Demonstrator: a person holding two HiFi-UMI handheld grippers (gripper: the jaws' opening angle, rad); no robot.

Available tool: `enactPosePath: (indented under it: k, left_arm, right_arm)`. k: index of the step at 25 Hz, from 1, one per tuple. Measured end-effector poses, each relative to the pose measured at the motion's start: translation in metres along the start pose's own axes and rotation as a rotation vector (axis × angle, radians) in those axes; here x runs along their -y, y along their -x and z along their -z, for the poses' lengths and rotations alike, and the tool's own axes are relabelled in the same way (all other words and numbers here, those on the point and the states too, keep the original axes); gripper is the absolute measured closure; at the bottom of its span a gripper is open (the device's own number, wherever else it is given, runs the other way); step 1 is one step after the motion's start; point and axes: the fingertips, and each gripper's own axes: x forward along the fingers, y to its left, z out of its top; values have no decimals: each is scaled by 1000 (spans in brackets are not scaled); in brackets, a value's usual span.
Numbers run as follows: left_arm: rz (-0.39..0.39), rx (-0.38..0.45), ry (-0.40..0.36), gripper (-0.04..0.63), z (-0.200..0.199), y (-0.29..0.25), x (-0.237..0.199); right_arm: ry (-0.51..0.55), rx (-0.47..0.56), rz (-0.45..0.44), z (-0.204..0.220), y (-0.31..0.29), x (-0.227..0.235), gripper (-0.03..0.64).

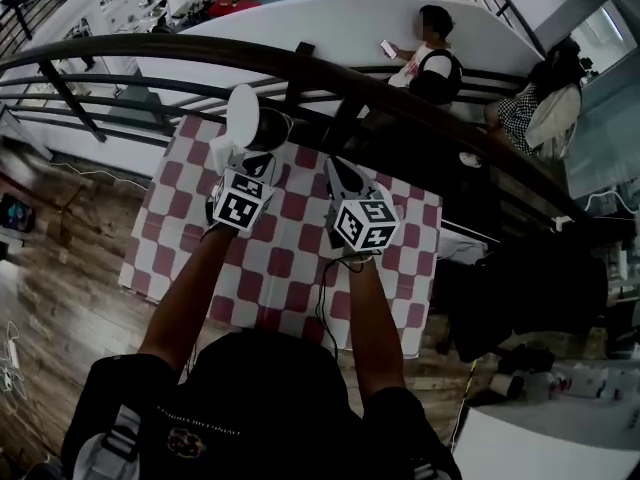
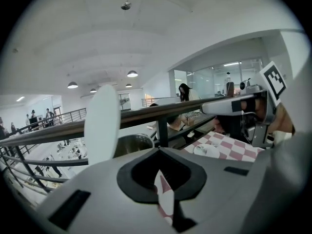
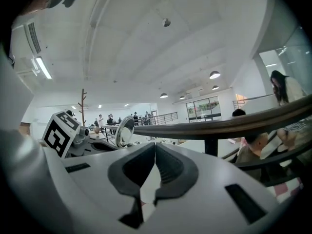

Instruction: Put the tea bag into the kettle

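Note:
The steel kettle [image 1: 272,128] stands at the far left of the table, by the railing, with its white lid [image 1: 243,114] swung up. The left gripper view shows its open rim [image 2: 132,141] and lid [image 2: 102,125] just ahead. My left gripper [image 1: 258,164] points at the kettle; its jaws [image 2: 158,152] meet at the tips with nothing seen between them. My right gripper [image 1: 336,170] hovers beside it, shut and empty [image 3: 155,147]. A small white thing [image 2: 207,151] lies on the cloth under the right gripper; I cannot tell whether it is the tea bag.
A red and white checkered cloth [image 1: 290,263] covers the table. A dark railing [image 1: 330,78] runs along the far edge, just behind the kettle. People sit beyond it at the upper right. Wooden floor lies to the left.

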Motion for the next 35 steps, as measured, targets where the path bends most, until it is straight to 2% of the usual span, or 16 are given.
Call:
enactPosePath:
  k: [5,15,20,27,35]
  left_arm:
    - [90,-19,-45,598,-7,-23,46]
    - [270,4,-141,597,-40,-69,145]
    - [379,0,-191,598,-44,-83,204]
    - [457,-23,-233,598,-39,-95,255]
    - [473,-68,-245,597,-23,-109,268]
  right_arm:
    - [-21,11,84,6,37,31,601]
    - [-54,32,288,16,129,102,601]
    - [-92,27,399,34,181,126,601]
    - [-136,22,485,55,225,150,601]
    - [-175,-5,497,81,230,161,601]
